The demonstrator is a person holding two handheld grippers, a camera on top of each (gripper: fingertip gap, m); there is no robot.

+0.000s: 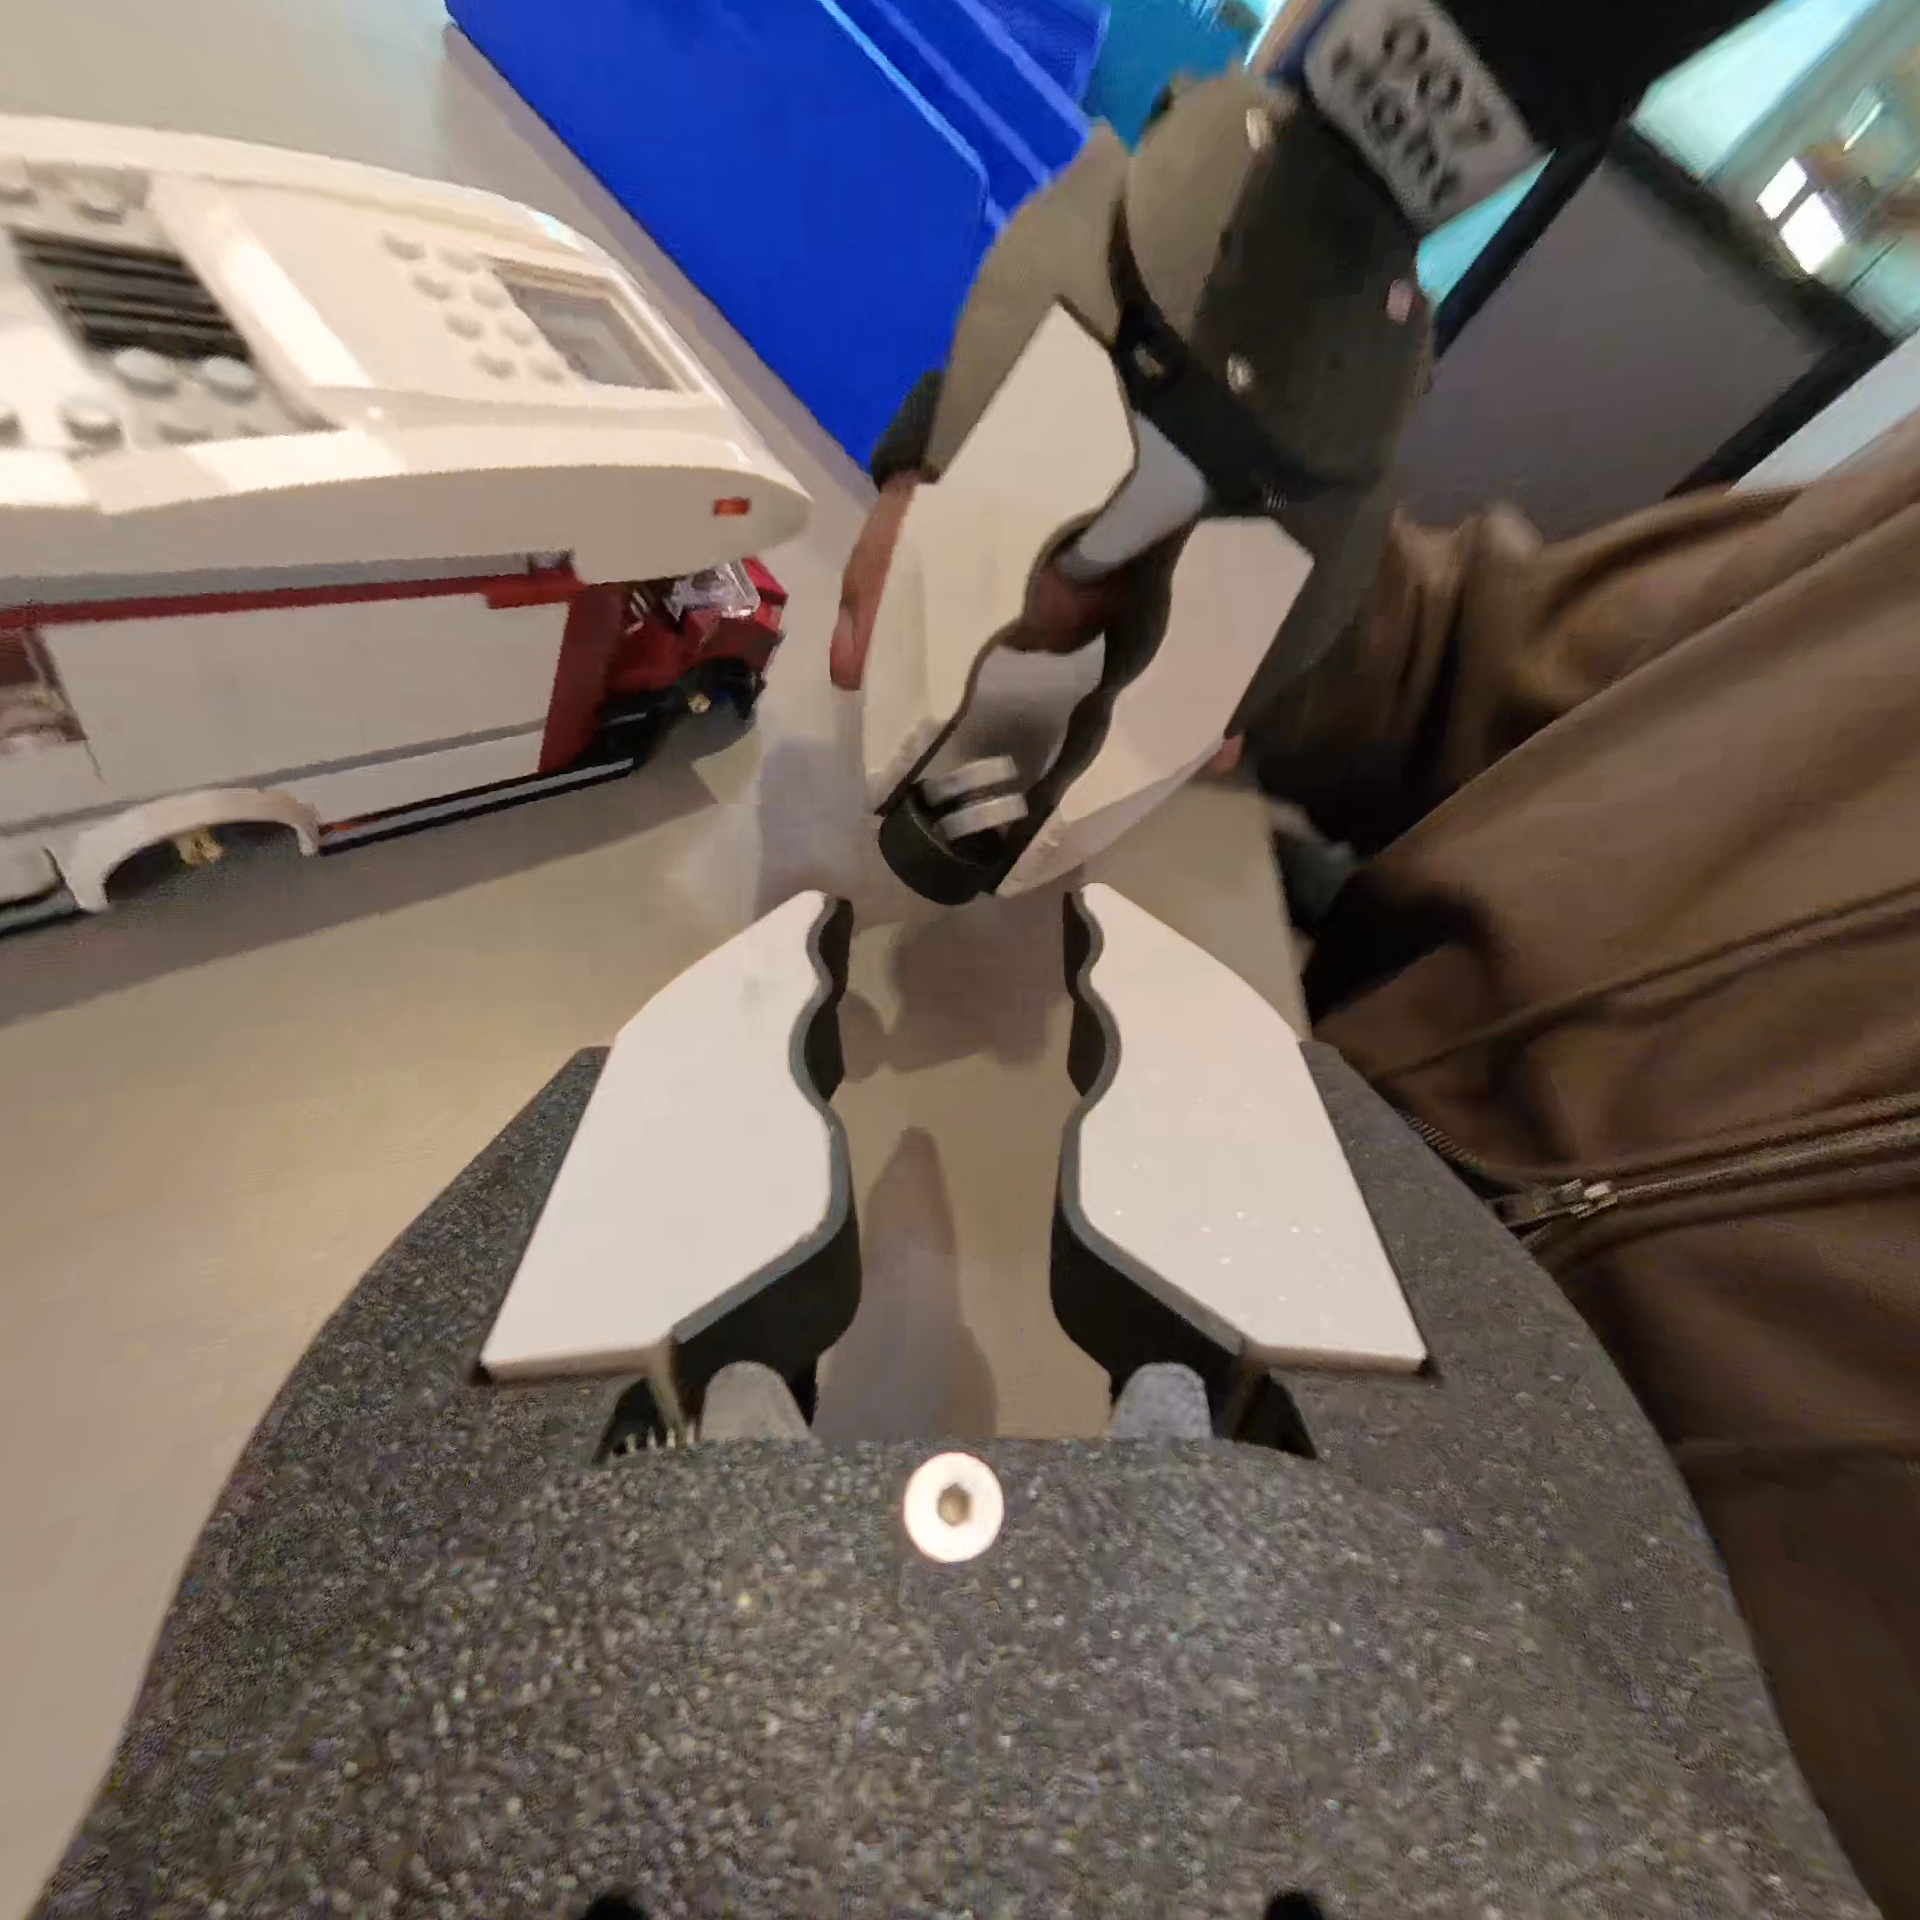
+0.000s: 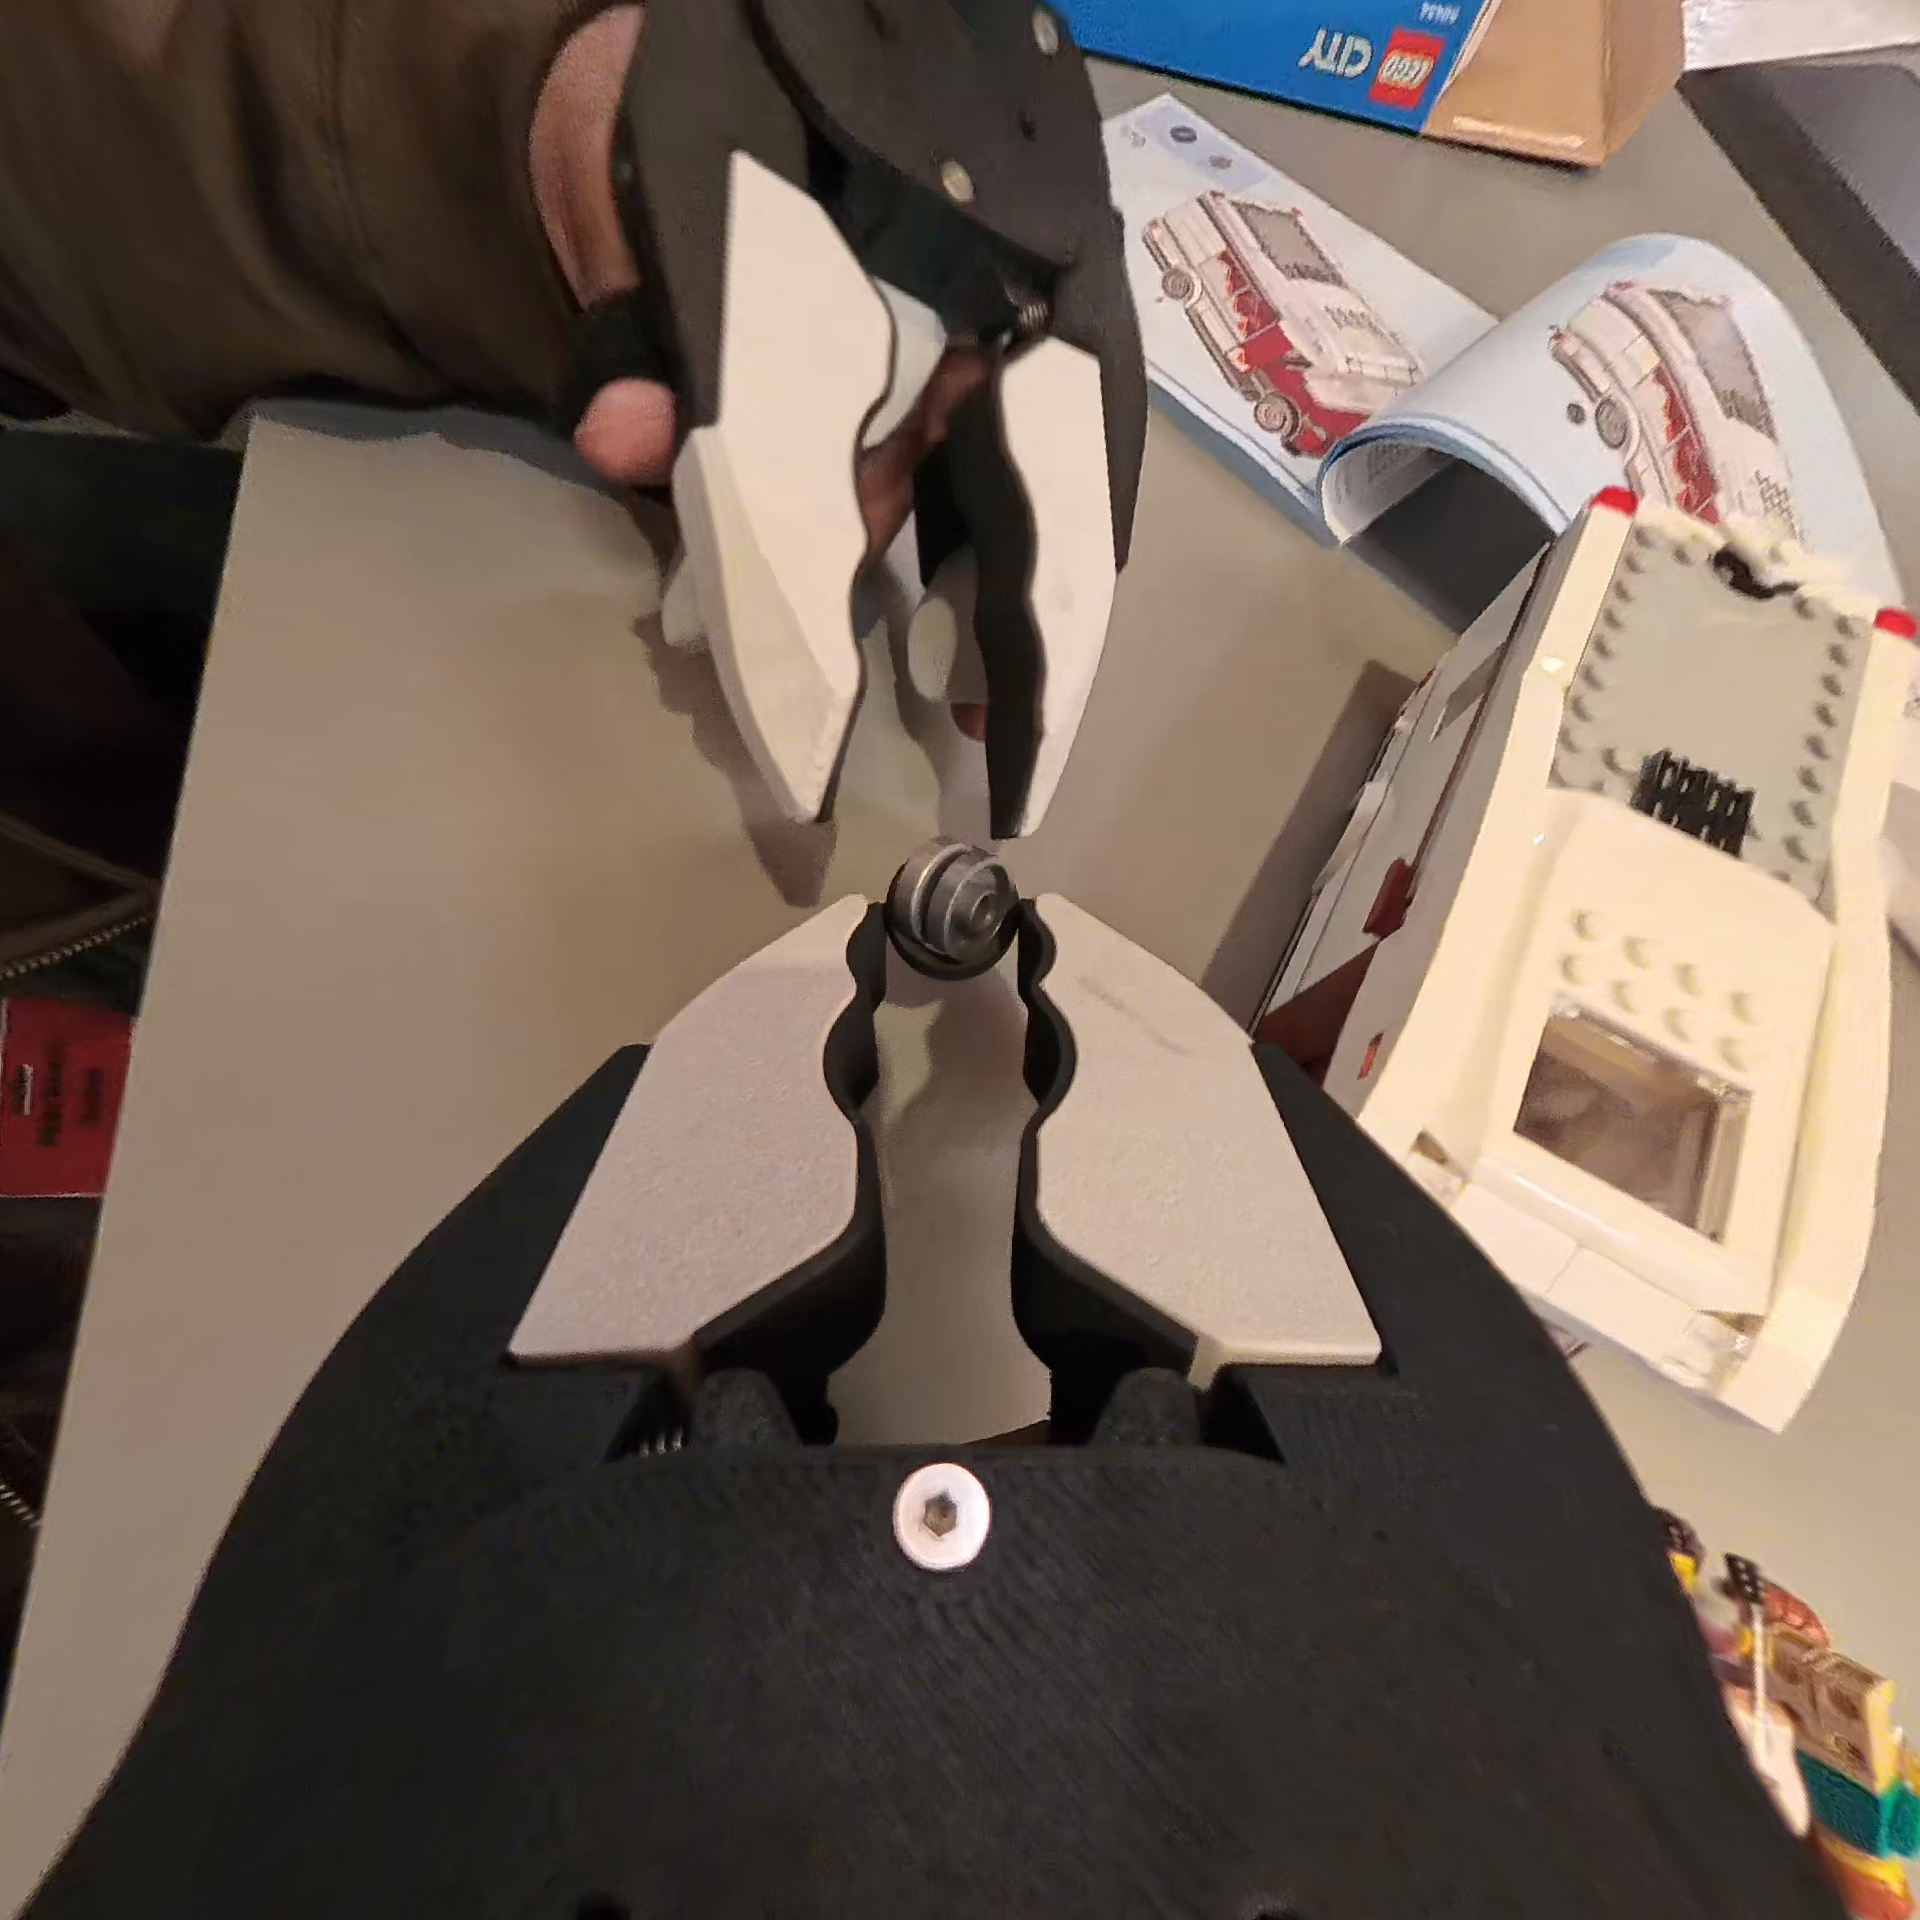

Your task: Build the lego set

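My right gripper (image 2: 951,925) is shut on a small black toy wheel with a grey hub (image 2: 951,906), pinched at its fingertips above the grey table (image 2: 416,831). The left wrist view shows the same wheel (image 1: 935,847) gripped by the right gripper (image 1: 956,842). My left gripper (image 1: 956,914) is open and empty, with its fingertips just below and in front of the wheel. In the right wrist view the left gripper (image 2: 914,810) hangs open just beyond the wheel, and one fingertip (image 2: 1023,810) is close to the rim.
A white and red brick-built camper van (image 1: 312,520) stands to the left, and shows at the right in the right wrist view (image 2: 1662,1039). Instruction booklets (image 2: 1351,343) and a blue box (image 2: 1299,52) lie beyond. A blue box (image 1: 779,187) and a brown jacket (image 1: 1662,1039) are close by. Loose coloured bricks (image 2: 1818,1714) lie nearby. The tips of both grippers are at nearly the same place.
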